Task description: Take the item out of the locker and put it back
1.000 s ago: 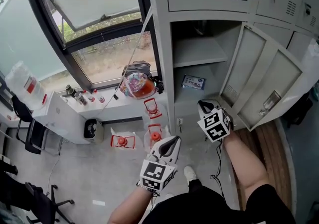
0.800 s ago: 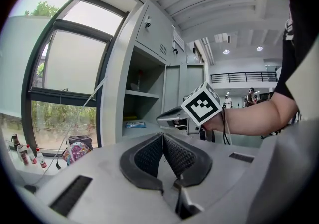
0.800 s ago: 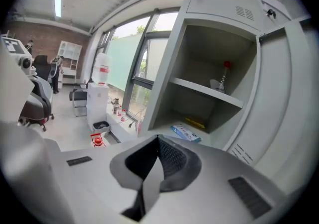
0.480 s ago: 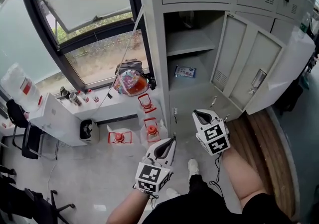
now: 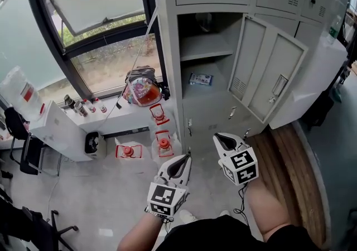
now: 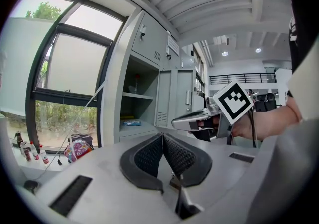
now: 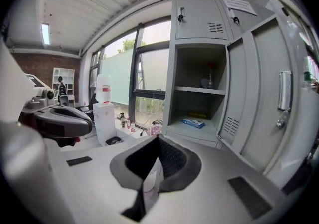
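Upper left of the head view: window (image 5: 95, 32), with a colourful bag (image 5: 142, 91) on the ledge below it; neither is part of the task.

Lower centre: left gripper (image 5: 184, 159), jaws pressed together with nothing between them. It is low and well apart from the locker (image 5: 167, 49).

Centre: the locker compartment is open. A flat blue-and-white packet (image 5: 200, 79) lies on its lower shelf, near the front edge and not touching the walls.

The packet looks light, thin and soft, probably plastic-wrapped, so likely slippery and easy to crumple. It lies flat, so a top pinch is hard. Best guess is to take it by the near edge, with one jaw slid under, and to grip gently.

Right of centre: right gripper (image 5: 218, 137), clenched and empty, also well short of the shelf.

Right: the locker door (image 5: 268, 77) is swung wide open, leaving a clear path to the packet.
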